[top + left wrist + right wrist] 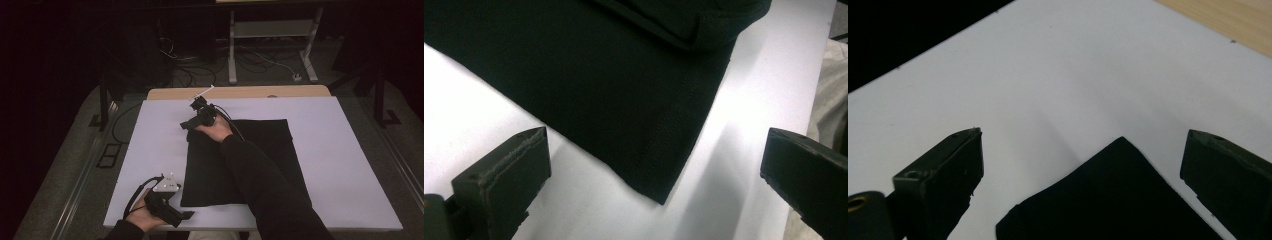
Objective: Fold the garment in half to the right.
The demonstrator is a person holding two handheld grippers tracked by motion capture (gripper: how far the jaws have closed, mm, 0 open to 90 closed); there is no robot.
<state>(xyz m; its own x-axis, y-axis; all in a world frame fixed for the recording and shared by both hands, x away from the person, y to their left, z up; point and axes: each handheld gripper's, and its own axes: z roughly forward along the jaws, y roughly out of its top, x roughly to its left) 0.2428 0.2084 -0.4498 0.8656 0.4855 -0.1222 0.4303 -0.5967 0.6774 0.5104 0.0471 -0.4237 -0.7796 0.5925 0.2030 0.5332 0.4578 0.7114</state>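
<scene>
**Both grippers gape at the corners of a dark cloth**

Nearest, at seven o'clock on the white table (pixel 350 165), the left gripper (pixel 188 215) rests by the black cloth's (pixel 235 165) near-left corner, jaws spread wide with nothing between them. The cloth lies flat mid-table. Farther off, at eleven o'clock, the right gripper (pixel 184 125) sits at the far-left corner, jaws equally wide, gripping nothing.

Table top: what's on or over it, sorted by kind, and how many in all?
Black cloth: 1, lying flat on the white sheet.
White sheet covering the table: 1.
Hand-held grippers: 2, the left gripper at the cloth's near corner and the right gripper at its far corner, both with fingers apart.
Total: 4.
</scene>
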